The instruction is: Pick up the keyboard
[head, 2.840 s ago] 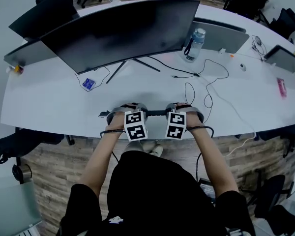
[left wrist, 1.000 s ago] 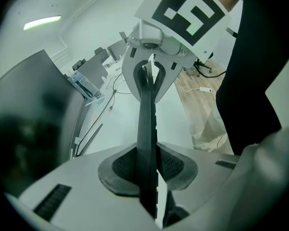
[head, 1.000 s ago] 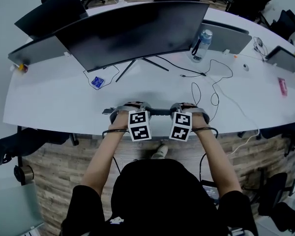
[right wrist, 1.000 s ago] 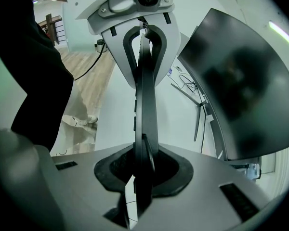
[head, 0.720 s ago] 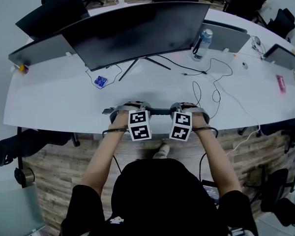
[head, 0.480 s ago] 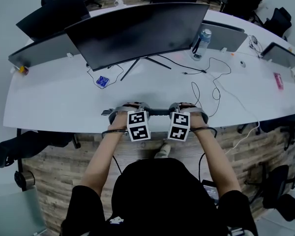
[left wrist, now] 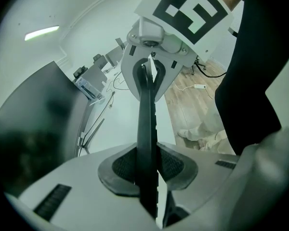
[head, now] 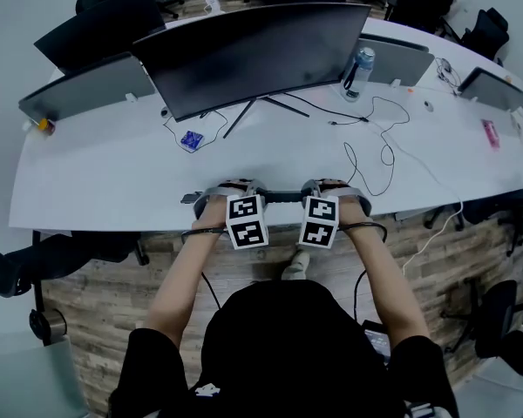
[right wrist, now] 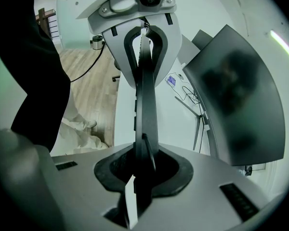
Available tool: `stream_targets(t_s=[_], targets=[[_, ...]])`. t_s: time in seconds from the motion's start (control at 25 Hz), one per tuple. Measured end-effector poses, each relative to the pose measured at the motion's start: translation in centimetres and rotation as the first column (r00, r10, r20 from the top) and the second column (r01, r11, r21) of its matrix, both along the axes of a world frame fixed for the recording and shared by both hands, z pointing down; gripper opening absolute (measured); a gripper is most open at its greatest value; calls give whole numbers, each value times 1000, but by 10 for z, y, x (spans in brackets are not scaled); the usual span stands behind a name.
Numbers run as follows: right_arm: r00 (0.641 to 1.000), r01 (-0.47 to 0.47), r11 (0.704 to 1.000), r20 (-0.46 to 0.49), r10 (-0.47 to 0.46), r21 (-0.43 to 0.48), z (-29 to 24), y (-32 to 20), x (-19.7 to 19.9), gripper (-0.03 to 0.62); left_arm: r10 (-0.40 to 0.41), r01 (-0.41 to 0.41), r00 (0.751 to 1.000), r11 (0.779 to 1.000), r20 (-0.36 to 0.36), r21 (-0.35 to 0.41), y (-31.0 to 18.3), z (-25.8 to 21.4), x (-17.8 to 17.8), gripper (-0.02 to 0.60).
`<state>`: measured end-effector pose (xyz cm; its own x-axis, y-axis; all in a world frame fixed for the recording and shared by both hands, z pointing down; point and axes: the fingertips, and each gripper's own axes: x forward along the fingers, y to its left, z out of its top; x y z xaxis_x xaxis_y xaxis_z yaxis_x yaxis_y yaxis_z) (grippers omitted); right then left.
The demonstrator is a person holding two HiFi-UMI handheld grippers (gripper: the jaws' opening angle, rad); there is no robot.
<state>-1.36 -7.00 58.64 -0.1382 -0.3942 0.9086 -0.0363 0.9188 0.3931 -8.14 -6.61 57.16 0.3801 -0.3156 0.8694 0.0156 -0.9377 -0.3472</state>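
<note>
The keyboard (head: 281, 198) is a thin dark slab held edge-on over the front edge of the white desk (head: 96, 190). My left gripper (head: 229, 192) is shut on its left part and my right gripper (head: 327, 190) on its right part. In the left gripper view the keyboard (left wrist: 147, 124) runs straight up from between the pads of my left gripper (left wrist: 147, 166) to the other gripper at the top. The right gripper view mirrors this: the keyboard (right wrist: 145, 105) is clamped in my right gripper (right wrist: 143, 170). The key side is hidden in the head view.
A wide curved monitor (head: 253, 50) stands on the desk beyond the hands, with a water bottle (head: 359, 68) to its right, loose cables (head: 379, 151) and a small blue item (head: 190, 140). Grey screens (head: 87, 85) line the back. A black chair (head: 17, 264) stands at the left on wooden floor.
Both grippers keep their hold on the keyboard. The desk and its things have drifted a little to the right in the picture beneath the hands.
</note>
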Motion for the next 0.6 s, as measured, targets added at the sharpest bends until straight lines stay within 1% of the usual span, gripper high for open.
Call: stream_targets(t_s=[0.32,0.6], targets=[[1000,-28,999,1,28,18,-6,26,-20,77,26,-26,1000,1000,-2,18,25,-6,-20,92],[998,-58,998,3,58,28,-9,49,-30,77,51,-51,999,998,-3,31,46,-9,-30,92]])
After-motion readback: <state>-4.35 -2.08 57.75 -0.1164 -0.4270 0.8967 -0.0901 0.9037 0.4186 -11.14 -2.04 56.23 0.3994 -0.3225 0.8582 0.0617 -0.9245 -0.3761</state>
